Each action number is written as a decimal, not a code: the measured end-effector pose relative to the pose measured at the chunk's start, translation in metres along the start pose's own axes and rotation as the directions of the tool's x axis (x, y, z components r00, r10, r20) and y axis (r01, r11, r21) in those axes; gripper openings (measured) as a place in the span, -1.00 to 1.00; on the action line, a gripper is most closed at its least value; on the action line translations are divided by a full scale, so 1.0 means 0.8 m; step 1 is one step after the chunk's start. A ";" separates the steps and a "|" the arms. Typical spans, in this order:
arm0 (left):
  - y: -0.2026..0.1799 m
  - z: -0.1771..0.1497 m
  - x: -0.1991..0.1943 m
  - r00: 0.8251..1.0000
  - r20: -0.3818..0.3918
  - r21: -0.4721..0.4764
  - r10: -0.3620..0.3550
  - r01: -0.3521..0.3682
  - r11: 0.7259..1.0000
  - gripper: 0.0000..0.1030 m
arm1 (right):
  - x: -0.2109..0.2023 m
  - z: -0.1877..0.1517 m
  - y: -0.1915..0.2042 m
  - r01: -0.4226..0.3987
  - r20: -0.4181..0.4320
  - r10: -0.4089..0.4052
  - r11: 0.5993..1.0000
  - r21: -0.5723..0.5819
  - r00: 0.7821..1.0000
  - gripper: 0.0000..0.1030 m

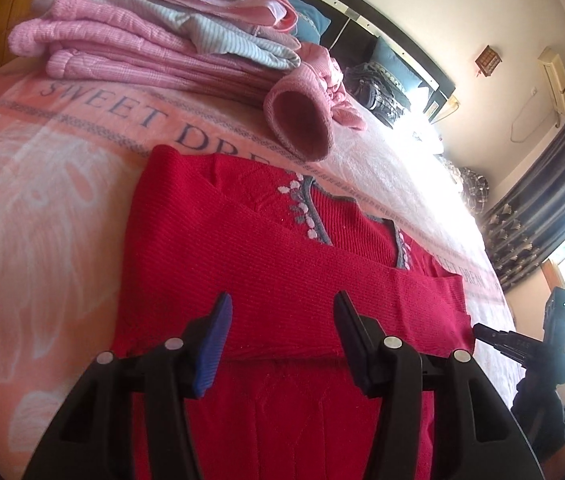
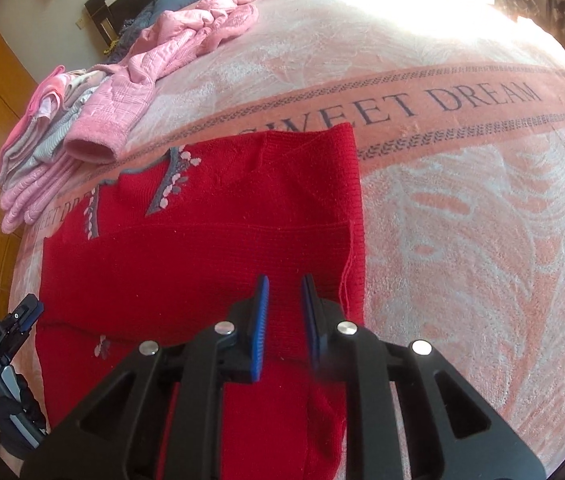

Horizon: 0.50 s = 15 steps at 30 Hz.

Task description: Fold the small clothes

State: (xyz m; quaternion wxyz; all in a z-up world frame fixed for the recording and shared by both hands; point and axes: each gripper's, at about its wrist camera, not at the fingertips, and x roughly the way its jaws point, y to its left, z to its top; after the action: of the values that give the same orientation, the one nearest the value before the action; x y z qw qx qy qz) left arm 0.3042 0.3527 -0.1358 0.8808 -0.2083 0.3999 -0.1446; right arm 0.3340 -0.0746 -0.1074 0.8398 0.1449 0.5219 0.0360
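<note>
Left gripper (image 1: 280,338) low over the near part of the red sweater (image 1: 282,264), jaws wide apart, nothing between them. Right gripper (image 2: 285,320) over the sweater's right side near its edge, jaws only a narrow gap apart; no cloth visibly pinched.

Sweater lies flat on the bed's pink SWEET DREAM blanket (image 2: 462,220), both sleeves folded across the body, grey-and-white embroidered neckline (image 1: 306,216) at the far end.

Step in hand looks like the bottom-to-top fold. To do it well: pinch the near hem at both corners, catch all the layers so the sleeves don't slip out, lift evenly, lay the hem at the neckline, keep side edges aligned.

Beyond: a loose pink jacket (image 2: 186,52), cuff just beside the sweater's far edge. Farther left, the folded pink stack (image 1: 154,36).
</note>
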 end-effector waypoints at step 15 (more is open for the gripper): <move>0.003 -0.008 -0.023 0.995 -0.096 0.009 -0.001 0.002 1.000 0.09 | -0.024 -0.015 -0.009 -0.031 -0.010 0.031 1.000 -0.003 0.999 -0.30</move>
State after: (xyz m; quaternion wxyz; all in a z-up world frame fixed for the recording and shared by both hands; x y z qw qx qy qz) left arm 0.2881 0.3612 -0.1289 0.8614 -0.1975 0.4410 -0.1567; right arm 0.3138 -0.0832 -0.0982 0.8367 0.1514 0.5239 0.0508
